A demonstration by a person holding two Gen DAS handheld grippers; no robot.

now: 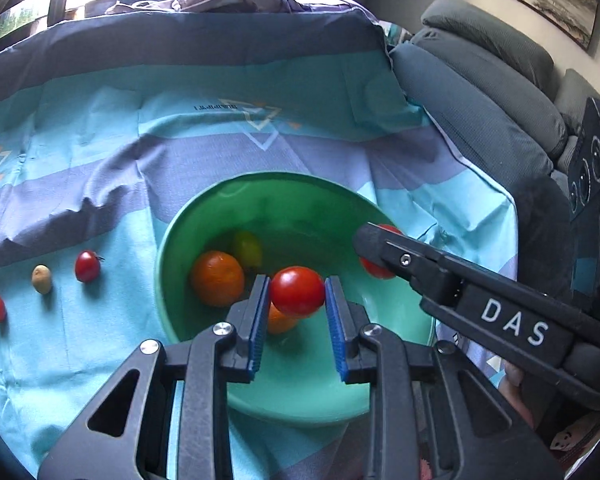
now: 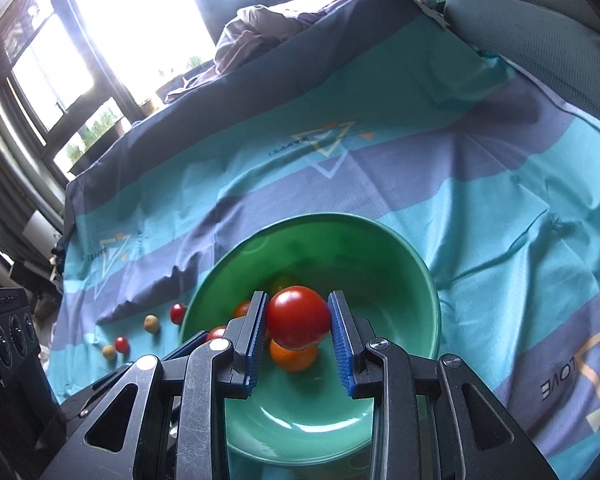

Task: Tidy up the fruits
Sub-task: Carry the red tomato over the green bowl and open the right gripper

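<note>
Both grippers pinch red tomatoes, left gripper [image 1: 297, 292] and right gripper [image 2: 298, 314]. Each hangs directly over the green bowl [image 1: 300, 188]. Release drops straight in!

The bowl [image 1: 204, 216] is green. The tomato [image 1: 297, 291] is red, and the orange [image 1: 217, 284] is orange. The bed cover [image 1: 100, 120] has light blue and purple stripes with little triangles.

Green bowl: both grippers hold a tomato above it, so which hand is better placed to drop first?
Probably the left. Its tomato hangs over the green bowl's inside, while the right gripper's tomato sits at the rim in the left wrist view.
</note>
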